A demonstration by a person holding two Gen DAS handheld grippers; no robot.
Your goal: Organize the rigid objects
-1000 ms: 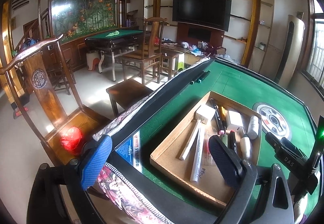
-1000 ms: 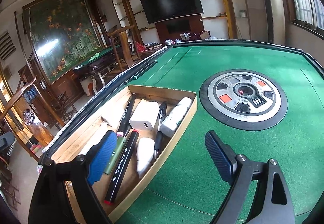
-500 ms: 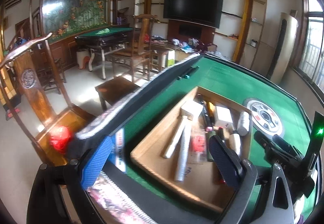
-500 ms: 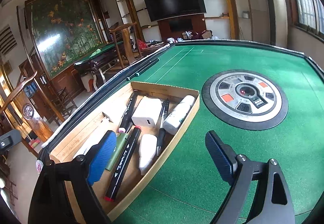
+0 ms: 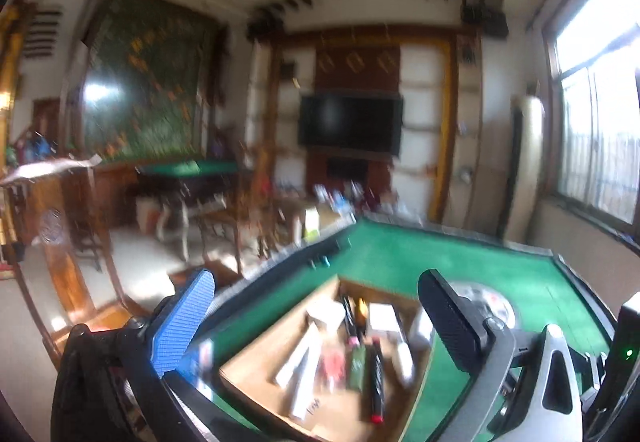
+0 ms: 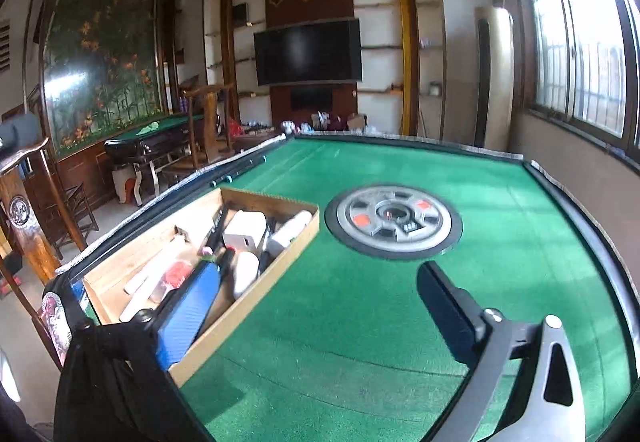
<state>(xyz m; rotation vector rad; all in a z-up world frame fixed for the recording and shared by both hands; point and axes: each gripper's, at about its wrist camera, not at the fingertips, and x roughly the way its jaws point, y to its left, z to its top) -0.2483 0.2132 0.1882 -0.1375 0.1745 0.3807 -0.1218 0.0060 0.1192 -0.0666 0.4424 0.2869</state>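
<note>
A shallow cardboard box (image 6: 276, 202) lies on the left part of the green table and holds markers, a white charger block (image 6: 245, 229), a white bottle (image 6: 289, 233) and white sticks. It also shows, blurred, in the left wrist view (image 5: 256, 366). My left gripper (image 5: 316, 322) is open and empty, raised above the box's near end. My right gripper (image 6: 320, 306) is open and empty, raised above the felt just right of the box.
The green felt table (image 6: 500, 226) has a round control panel (image 6: 394, 222) in its middle and a raised dark rim. Two dark markers (image 6: 240, 172) lie by the left rim. Wooden chairs (image 5: 64, 242) and another table stand on the floor to the left.
Both grippers have lifted and tilted upward, so the box sits lower in both views. The left wrist view is now motion-blurred. Nothing was grasped or released.
</note>
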